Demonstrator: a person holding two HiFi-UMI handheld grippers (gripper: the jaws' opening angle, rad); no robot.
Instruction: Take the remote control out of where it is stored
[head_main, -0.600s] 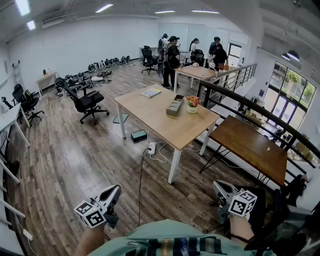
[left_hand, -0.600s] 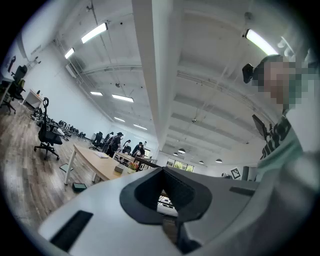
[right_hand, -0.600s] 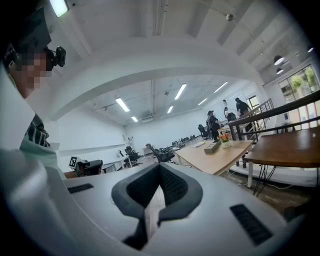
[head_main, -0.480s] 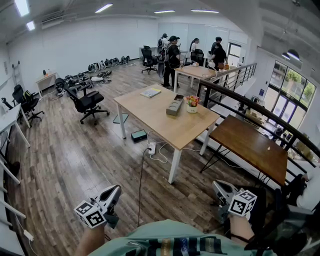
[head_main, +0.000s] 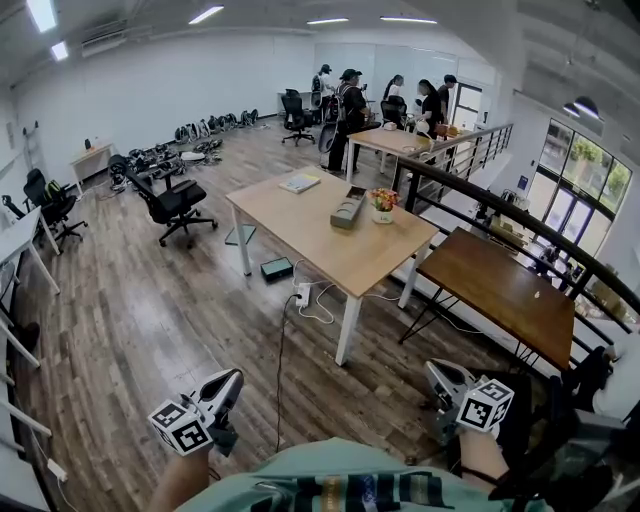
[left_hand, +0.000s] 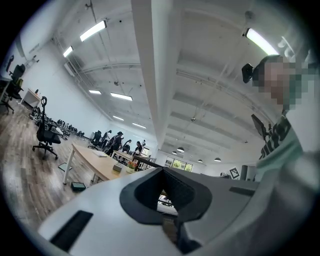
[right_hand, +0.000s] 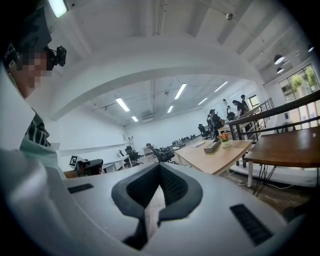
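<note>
A long grey storage box (head_main: 348, 209) lies on the light wooden table (head_main: 310, 245) in the middle of the room; no remote control shows from here. The same box (right_hand: 212, 147) appears small in the right gripper view. Both grippers hang low at the head view's bottom edge, far from the table. My left gripper (head_main: 232, 382) is shut and holds nothing; its jaws (left_hand: 162, 197) meet in its own view. On the other side, my right gripper (head_main: 438, 380) also stands shut and empty, its pads (right_hand: 157, 192) closed to a thin slit.
A flower pot (head_main: 384, 205) and a book (head_main: 300, 184) share the table. A power strip (head_main: 303, 296) with cables and a dark box (head_main: 276, 269) lie on the floor. A dark wooden table (head_main: 500, 290) and a railing (head_main: 470, 195) stand right, a black office chair (head_main: 172, 205) left, several people (head_main: 350, 110) behind.
The people at the back of the room have shifted a little. Both grippers stay where they were.
</note>
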